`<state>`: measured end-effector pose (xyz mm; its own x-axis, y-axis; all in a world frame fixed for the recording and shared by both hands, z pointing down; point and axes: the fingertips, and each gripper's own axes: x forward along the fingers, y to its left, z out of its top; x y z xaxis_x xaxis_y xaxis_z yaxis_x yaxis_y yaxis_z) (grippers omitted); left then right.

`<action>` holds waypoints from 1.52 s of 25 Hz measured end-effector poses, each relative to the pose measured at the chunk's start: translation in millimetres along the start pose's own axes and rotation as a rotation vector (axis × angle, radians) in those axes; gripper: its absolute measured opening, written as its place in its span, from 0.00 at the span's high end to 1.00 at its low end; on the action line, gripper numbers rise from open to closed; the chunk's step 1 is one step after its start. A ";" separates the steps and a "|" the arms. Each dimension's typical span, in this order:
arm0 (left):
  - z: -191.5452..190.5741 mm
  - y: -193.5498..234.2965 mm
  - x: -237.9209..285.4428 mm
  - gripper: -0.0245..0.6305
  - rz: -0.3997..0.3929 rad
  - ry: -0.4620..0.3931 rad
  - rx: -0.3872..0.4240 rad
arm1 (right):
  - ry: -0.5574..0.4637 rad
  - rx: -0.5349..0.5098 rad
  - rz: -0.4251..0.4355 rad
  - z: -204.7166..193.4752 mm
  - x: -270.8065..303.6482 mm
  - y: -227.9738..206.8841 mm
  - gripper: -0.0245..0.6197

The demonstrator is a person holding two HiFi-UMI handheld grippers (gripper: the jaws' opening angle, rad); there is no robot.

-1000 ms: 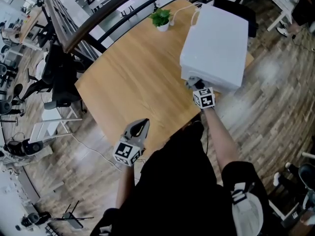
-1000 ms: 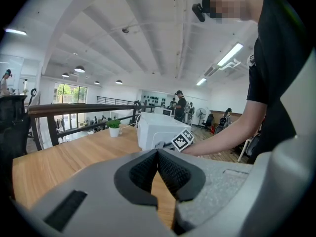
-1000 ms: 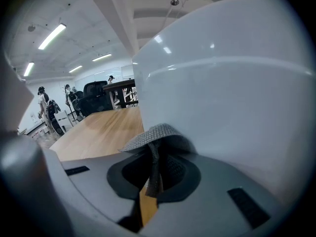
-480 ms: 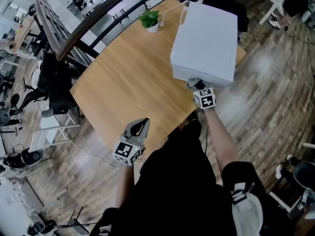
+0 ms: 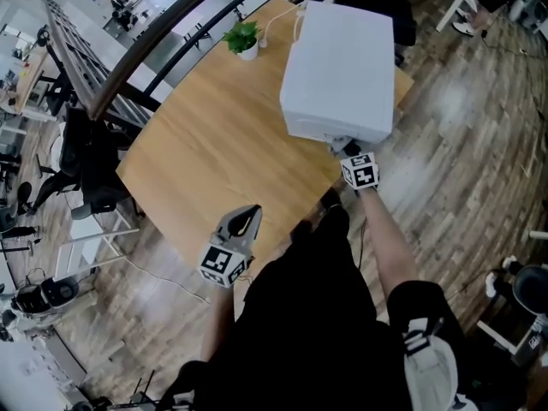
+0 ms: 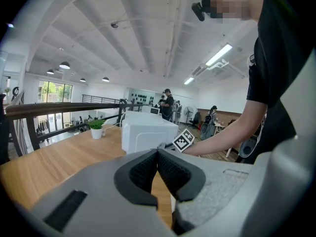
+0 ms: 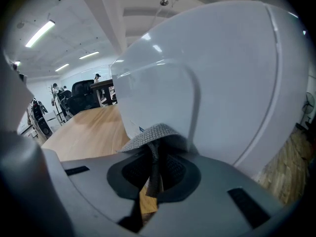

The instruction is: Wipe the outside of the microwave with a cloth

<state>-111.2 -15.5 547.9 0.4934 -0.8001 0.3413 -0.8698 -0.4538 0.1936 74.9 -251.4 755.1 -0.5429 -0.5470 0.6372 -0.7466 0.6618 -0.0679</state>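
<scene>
A white microwave (image 5: pixel 341 67) stands at the right end of a wooden table (image 5: pixel 214 152). In the right gripper view its front (image 7: pixel 217 83) fills the picture. My right gripper (image 5: pixel 342 148) is shut on a grey cloth (image 7: pixel 154 135), and the cloth is pressed against the microwave's front lower edge. My left gripper (image 5: pixel 242 223) hangs over the table's near edge, well left of the microwave, its jaws closed with nothing between them. In the left gripper view the microwave (image 6: pixel 148 132) sits ahead, with the right gripper's marker cube (image 6: pixel 183 139) beside it.
A small potted plant (image 5: pixel 244 38) stands at the table's far edge, next to a white cable. A dark railing (image 5: pixel 163 50) runs behind the table. Office chairs (image 5: pixel 86 161) stand on the wooden floor at the left. People stand far off in the left gripper view.
The head view has shifted, so the table and microwave sit further left and higher. My right gripper with the cloth stays against the microwave's front. The left gripper has not moved.
</scene>
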 end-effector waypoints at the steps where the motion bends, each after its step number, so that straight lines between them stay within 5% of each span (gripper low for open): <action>1: 0.6 -1.5 1.4 0.96 -0.005 -0.001 0.002 | -0.001 0.002 -0.008 -2.0 -2.4 -3.9 0.93; 38: 10.1 -9.6 42.8 0.96 -0.134 0.022 0.021 | 0.042 0.067 -0.170 -45.1 -47.5 -79.6 0.93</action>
<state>-81.8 -49.4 551.4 0.6051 -0.7228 0.3338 -0.7956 -0.5645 0.2200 177.5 -255.0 764.8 -0.3911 -0.6253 0.6753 -0.8508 0.5254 -0.0063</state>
